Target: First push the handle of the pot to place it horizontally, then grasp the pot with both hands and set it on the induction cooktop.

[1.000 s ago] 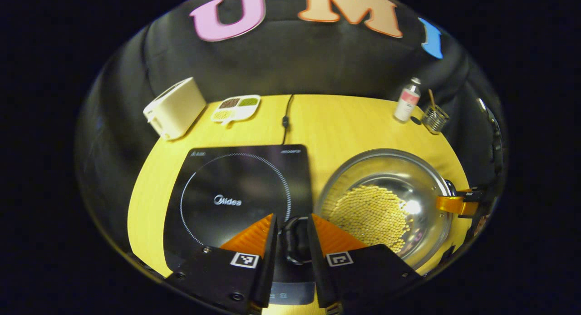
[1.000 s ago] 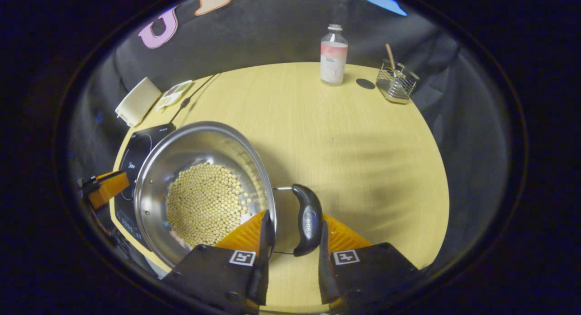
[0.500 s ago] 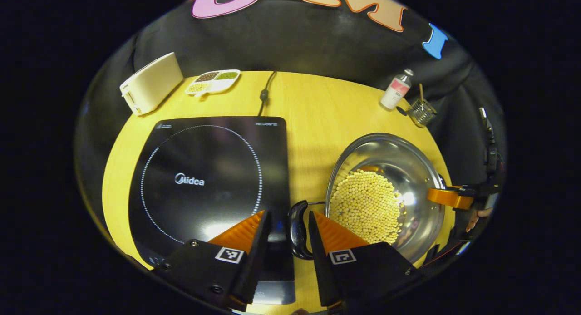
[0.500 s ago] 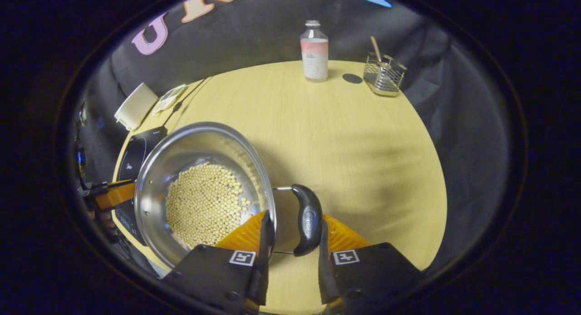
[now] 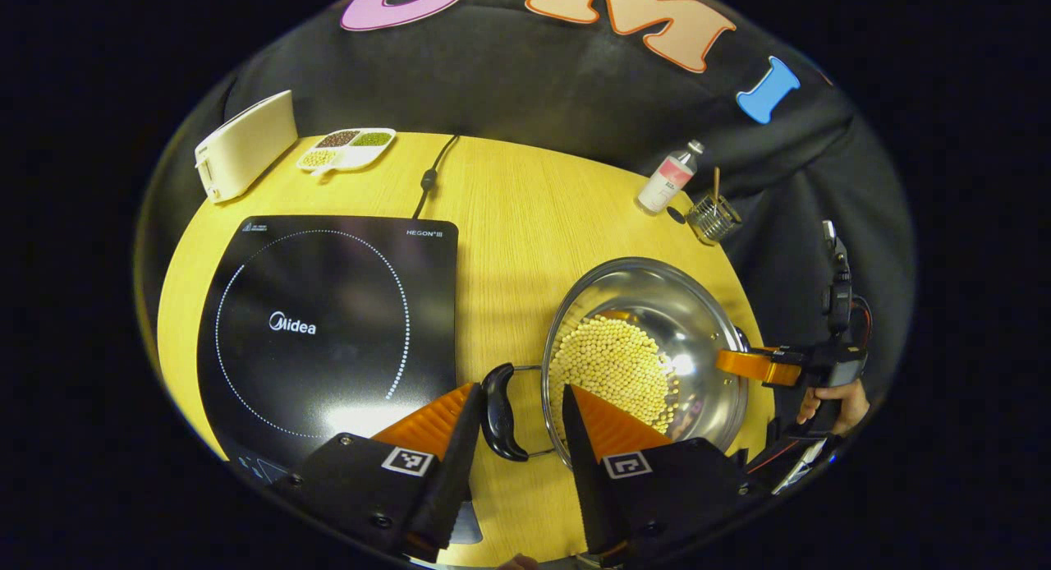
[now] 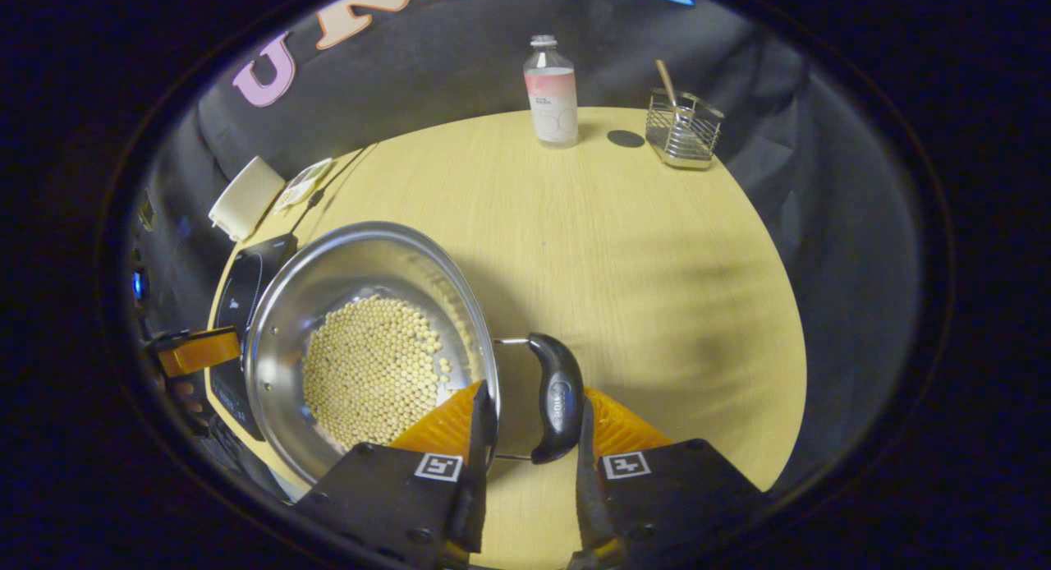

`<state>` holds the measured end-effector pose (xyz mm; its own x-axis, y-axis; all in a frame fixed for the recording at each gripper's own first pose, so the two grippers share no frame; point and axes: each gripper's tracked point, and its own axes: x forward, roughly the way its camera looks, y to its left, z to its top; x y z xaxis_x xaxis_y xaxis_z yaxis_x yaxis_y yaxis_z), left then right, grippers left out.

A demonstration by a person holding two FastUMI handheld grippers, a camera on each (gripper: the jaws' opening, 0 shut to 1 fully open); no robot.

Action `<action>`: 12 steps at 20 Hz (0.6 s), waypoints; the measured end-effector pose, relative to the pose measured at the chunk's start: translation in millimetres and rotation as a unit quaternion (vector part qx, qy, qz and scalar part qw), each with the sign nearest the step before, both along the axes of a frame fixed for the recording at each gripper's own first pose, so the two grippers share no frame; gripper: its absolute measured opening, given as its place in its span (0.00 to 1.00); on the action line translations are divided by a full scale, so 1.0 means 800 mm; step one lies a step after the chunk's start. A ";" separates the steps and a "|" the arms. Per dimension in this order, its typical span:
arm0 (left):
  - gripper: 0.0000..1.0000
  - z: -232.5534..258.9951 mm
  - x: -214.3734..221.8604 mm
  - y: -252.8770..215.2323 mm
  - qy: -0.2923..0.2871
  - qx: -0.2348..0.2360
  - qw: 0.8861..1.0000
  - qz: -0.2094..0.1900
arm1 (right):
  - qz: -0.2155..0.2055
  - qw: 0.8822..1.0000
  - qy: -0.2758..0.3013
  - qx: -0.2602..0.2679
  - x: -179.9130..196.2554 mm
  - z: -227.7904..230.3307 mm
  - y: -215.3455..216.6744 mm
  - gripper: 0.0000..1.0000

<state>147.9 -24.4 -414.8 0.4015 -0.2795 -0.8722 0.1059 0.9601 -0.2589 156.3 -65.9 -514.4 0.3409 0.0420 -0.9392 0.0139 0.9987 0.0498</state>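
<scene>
Pot (image 5: 649, 348) beside cooktop (image 5: 320, 332), right tongs (image 6: 530, 422) seemingly clamping its handle (image 6: 556, 397), left tongs (image 5: 513, 422) released around opposite handle (image 5: 497, 410)

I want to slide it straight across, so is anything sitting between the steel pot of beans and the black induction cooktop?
Nothing visible: just bare wooden table lies between the steel pot of beans and the black induction cooktop.

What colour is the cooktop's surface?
Glossy black with a white dotted ring on the cooktop, clearest in the left gripper view.
</scene>
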 end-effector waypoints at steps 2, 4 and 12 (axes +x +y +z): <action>0.62 0.004 0.002 -0.001 0.001 -0.014 1.000 0.010 | 0.000 1.000 0.000 0.003 0.001 0.001 -0.002 0.41; 0.62 0.002 0.002 0.010 0.000 -0.006 1.000 0.020 | -0.001 1.000 -0.001 0.005 0.002 0.001 -0.001 0.41; 0.69 -0.052 -0.012 -0.017 0.057 0.038 0.998 -0.015 | 0.003 1.000 -0.004 0.003 0.004 0.001 -0.002 0.41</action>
<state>138.4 -38.3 -456.0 0.2920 -0.2217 -0.9304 0.1083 0.9742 -0.1981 159.4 -67.8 -513.8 0.3483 0.0496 -0.9361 0.0072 0.9984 0.0556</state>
